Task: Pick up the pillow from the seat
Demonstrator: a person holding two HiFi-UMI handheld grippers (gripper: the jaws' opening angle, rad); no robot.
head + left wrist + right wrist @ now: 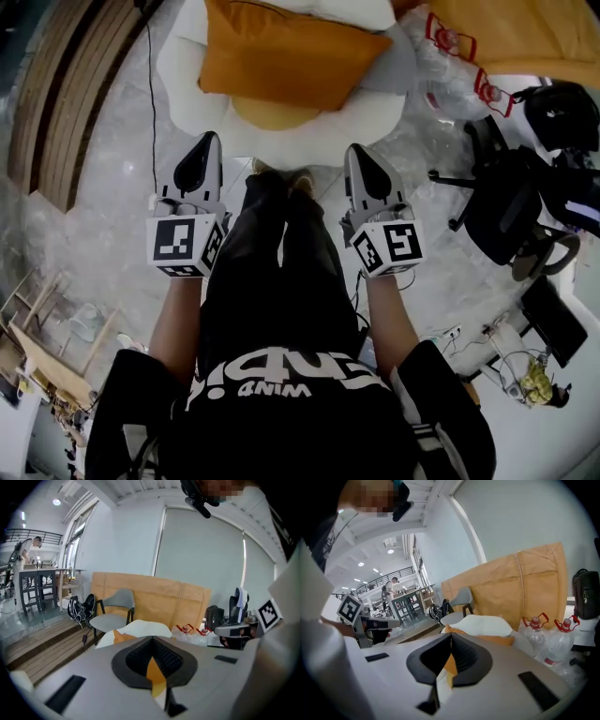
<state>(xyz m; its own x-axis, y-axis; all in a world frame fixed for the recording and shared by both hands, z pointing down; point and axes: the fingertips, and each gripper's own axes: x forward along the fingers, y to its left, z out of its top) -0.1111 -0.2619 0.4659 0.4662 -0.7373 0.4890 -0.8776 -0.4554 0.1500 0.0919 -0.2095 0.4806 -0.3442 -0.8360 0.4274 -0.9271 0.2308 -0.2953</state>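
At the far edge of the floor in the head view, an orange pillow [281, 52] lies on a white padded seat [183, 56], its near corner overhanging the seat's front cushion. The person stands directly before the seat, with one gripper in each hand and both pointed toward it.

Left gripper [210, 141]: jaws closed, tips together, nothing between them. It is held short of the seat's near edge and touches neither seat nor pillow. In the left gripper view the dark ribbed pads of the left gripper [152, 642] meet at the tip. Only a narrow slit remains lower down, through which a sliver of the pillow [123, 637] and the seat [143, 628] beyond is seen.

Right gripper [355, 150]: jaws likewise closed and empty, level with the left one, and clear of the seat. In the right gripper view the pads of the right gripper [451, 637] are pressed together. The pillow [499, 640] and the white seat [485, 624] lie beyond the tips.

Surroundings: a grey chair [112, 616] and a brown cardboard sheet [154, 597] stand behind the seat. Water bottles [555, 648] stand to its right, and a black office chair [502, 206] stands further right.
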